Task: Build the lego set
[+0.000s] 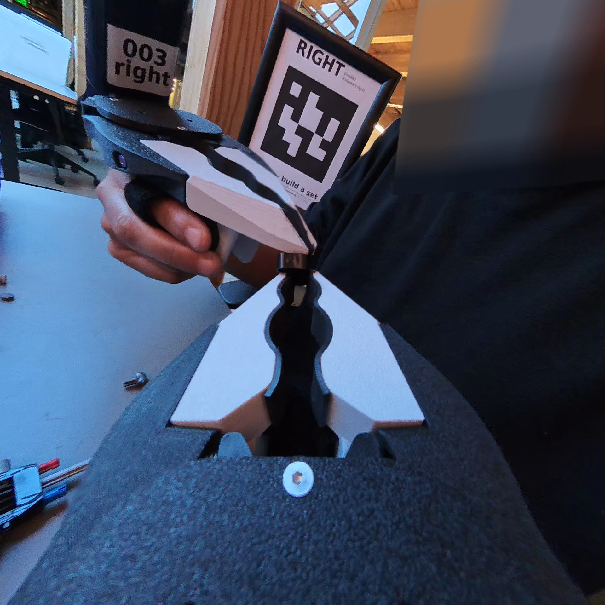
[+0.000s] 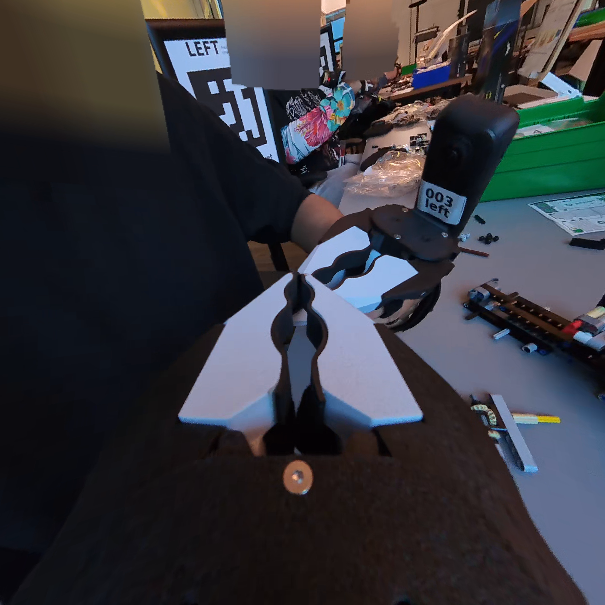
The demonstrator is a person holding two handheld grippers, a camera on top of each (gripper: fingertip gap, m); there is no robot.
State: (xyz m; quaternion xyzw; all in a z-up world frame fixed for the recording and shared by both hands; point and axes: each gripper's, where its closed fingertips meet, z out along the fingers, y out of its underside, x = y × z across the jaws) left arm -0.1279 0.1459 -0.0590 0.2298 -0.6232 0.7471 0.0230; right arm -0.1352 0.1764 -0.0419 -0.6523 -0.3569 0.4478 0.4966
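Meeting tip to tip above the edge of the grey table (image 2: 491, 353), the two grippers work on one tiny piece. The left gripper (image 1: 296, 281) has its fingers nearly together at the tips, and a small dark lego part with a pale end (image 1: 296, 293) sits between them, so it seems to be gripping it. The right gripper (image 1: 302, 250) comes from above with its fingers pressed together on a short dark cylinder piece (image 1: 292, 262), which touches the top of the first part. In the right wrist view the tips hide this joint, so I cannot tell there how well the two pieces line up.

The rest of the set lies on the table, to the right of the left gripper: a long black lego frame (image 2: 523, 314) with loose pins near it, and the instruction sheet (image 2: 569, 216) behind it.

I judge this is a joining step in the air. The danger is a small tilt between the pieces; then the push can twist one out of the fingers, and it can fall off the table edge toward the person's lap. Pressing too hard can also make the part slip sideways.
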